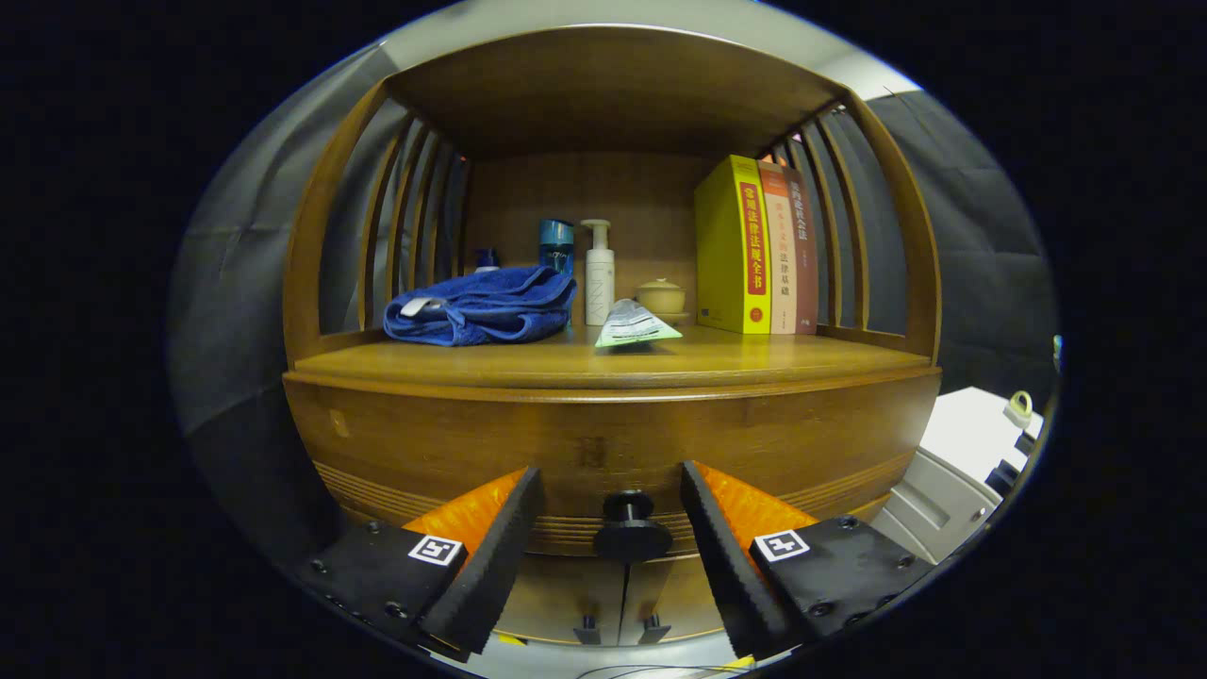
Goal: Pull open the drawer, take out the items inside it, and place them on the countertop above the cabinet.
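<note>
Three books [766, 247], three bottles [598, 273], one blue towel [481, 306], one packet [634, 326], one lidded cup [660, 296]

The yellow book [731, 247] carries red-banded Chinese lettering down its spine, too small to read surely — likewise the two books beside it [790, 250]. The white pump bottle [598, 278] bears faint vertical lettering, unreadable. Each finger [495, 556] wears a square black-and-white marker [435, 550].

Black two-finger gripper with orange-ribbed inner fingers [611, 505], jaws spread wide. Foam-faced fingertips [509, 528] point forward, apparently level, neither pad touching anything.
</note>
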The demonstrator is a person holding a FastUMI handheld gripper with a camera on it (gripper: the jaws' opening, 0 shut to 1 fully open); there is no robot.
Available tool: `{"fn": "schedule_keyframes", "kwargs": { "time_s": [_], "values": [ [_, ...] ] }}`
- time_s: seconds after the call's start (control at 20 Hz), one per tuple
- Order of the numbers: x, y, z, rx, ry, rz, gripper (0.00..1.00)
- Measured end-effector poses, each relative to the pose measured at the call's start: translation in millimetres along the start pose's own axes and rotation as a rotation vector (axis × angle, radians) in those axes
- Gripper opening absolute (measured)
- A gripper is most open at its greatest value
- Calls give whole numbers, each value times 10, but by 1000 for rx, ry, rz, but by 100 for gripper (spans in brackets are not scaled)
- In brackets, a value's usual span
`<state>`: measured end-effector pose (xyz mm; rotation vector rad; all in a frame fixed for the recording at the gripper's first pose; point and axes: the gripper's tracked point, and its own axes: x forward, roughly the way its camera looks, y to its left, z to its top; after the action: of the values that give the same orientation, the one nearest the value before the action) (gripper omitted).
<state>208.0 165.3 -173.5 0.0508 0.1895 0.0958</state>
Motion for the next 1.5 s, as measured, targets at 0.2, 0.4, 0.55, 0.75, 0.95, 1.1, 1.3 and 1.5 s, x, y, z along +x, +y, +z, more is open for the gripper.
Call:
{"fn": "schedule_keyframes", "kwargs": {
  "time_s": [0.2,0.4,0.55,0.75,0.95,1.1,1.3,1.5],
  "values": [
    [-405,-162,355,-29,-57,-8,97],
    [-834,-191,623,-70,-82,13,97],
    [-1195,-156,778,-65,-101,19,96],
    [-1687,-269,1049,35,-206,-23,97],
    [-2024,-589,1277,91,-213,-48,96],
    [-2178,-768,1440,130,-218,-50,96],
    [-2211,-945,1494,105,-238,-90,98],
    [-2218,-886,1471,123,-233,-72,98]
  ]
}}
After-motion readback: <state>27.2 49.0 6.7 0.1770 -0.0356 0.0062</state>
